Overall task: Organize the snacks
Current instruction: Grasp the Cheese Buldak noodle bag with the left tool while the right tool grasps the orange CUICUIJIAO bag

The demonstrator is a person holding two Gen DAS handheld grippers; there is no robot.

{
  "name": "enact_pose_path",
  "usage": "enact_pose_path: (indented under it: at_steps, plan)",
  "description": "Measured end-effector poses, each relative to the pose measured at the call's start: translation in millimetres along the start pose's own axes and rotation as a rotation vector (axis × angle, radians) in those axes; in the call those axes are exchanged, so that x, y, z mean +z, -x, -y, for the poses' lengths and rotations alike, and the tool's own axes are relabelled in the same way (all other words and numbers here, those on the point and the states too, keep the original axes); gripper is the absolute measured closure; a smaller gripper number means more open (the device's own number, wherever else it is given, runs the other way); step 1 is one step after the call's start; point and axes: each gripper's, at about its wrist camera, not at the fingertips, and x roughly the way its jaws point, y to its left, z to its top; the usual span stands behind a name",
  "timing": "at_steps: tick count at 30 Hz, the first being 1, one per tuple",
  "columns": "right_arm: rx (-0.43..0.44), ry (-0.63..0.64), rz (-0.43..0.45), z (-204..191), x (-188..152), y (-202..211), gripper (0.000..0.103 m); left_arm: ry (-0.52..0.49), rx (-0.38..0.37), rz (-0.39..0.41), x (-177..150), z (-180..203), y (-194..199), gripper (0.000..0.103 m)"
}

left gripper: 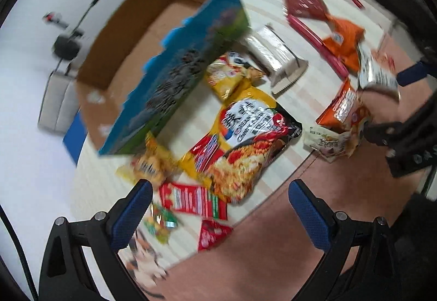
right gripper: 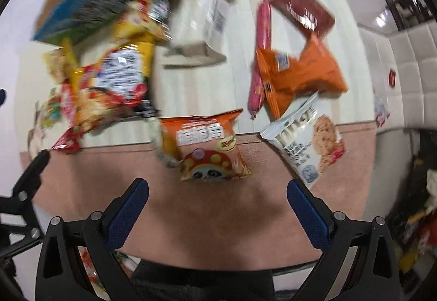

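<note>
I read the left hand-held gripper [left gripper: 220, 205] as spread wide, holding nothing, above the near snacks. The right hand-held gripper [right gripper: 217, 204] is equally apart and empty over the table [right gripper: 218, 219]. Motion blur smears most package print. The cardboard box [left gripper: 123, 55] interior shows only in the left view; the cookie packet [right gripper: 306, 142] reads clearly only in the right.

Snack packs [left gripper: 245, 137] crowding box [left gripper: 174, 68] side.
</note>
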Motion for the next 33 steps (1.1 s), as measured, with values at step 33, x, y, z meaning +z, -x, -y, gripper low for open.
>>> enact_pose_path:
  at_steps: [33]
  plan:
    - [0.168,-0.216,-0.111,15.8,34.8,-56.2,0.018,-0.333,-0.25,-0.092,71.0,32.3,-162.9,0.023]
